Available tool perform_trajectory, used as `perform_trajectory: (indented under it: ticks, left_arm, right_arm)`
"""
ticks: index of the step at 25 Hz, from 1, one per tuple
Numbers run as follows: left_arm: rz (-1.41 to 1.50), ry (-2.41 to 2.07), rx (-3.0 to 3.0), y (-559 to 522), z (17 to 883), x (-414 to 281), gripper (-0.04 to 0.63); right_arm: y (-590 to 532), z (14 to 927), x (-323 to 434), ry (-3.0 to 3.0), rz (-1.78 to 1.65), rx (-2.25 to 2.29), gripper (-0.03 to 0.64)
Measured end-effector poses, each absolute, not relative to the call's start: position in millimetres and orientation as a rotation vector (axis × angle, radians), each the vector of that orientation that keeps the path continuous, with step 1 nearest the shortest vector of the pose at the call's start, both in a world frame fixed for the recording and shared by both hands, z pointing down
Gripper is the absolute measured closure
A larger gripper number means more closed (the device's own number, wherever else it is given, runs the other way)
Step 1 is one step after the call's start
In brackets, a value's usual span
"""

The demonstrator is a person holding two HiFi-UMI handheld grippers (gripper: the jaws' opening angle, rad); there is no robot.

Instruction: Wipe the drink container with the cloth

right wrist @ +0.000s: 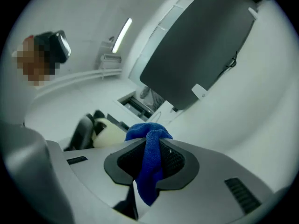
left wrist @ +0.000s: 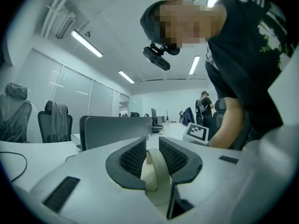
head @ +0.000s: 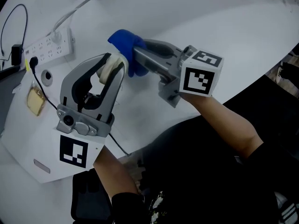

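Worktop [head: 196,17]: white, with a curved near edge; both tongs are over it.
Left tongs [head: 113,63]: grey, at the lower left of the head view. They are closed narrow on a cream-coloured, rounded drink container [head: 110,70], and the dark ribbed pads [left wrist: 133,157] press on its two sides.
Right tongs [head: 136,55]: grey, coming in from the right. They are closed on a blue woven cloth [head: 125,42], which is pinched between the pads and comes out past them at the tips and toward the camera.
Drink container: off the worktop, in the grip of the left tongs, a little left of the middle in the head view. I cannot tell its full shape, because the tongs cover most of it.
Cloth: a bunched blue lump stands out in front of the right tongs. In the head view it lies against the right side of the drink container.
Marker cubes: one white cube with black squares sits at the back end of each tongs.
Person: black shirt, with bare forearms reaching to both tongs.
Power strip [head: 49,46]: white and long, lying at the far left of the worktop. A black cable [head: 46,94] runs from it toward the person.
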State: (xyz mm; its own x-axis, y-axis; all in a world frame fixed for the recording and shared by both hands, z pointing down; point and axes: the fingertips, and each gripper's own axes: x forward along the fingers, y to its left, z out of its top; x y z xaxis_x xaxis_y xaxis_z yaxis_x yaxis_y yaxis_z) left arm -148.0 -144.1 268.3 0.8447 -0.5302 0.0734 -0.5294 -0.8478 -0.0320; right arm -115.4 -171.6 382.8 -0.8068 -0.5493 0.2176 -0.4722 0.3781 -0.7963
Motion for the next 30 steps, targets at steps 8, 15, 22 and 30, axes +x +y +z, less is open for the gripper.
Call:
perform_trajectory:
  ticks: [8,15,22,30]
  left_arm:
    - [-0.101,0.932,-3.027,-148,269,-151,0.502]
    - [-0.076,1.661,-2.878,-158,261,-172,0.351]
    - [-0.144,2.114,-2.529,-161,264,-169,0.324]
    - [-0.184,2.116,-2.509,-166,280,-171,0.385]
  right_arm:
    - [-151,449,-119,2.969,-1.387,-1.150,0.551]
    - [-150,447,-120,2.996,-1.332,-1.158,0.551]
    - [-149,446,-119,2.982,-1.308,-1.174,0.551]
    - [-149,447,-120,2.971,-1.307,-1.174,0.551]
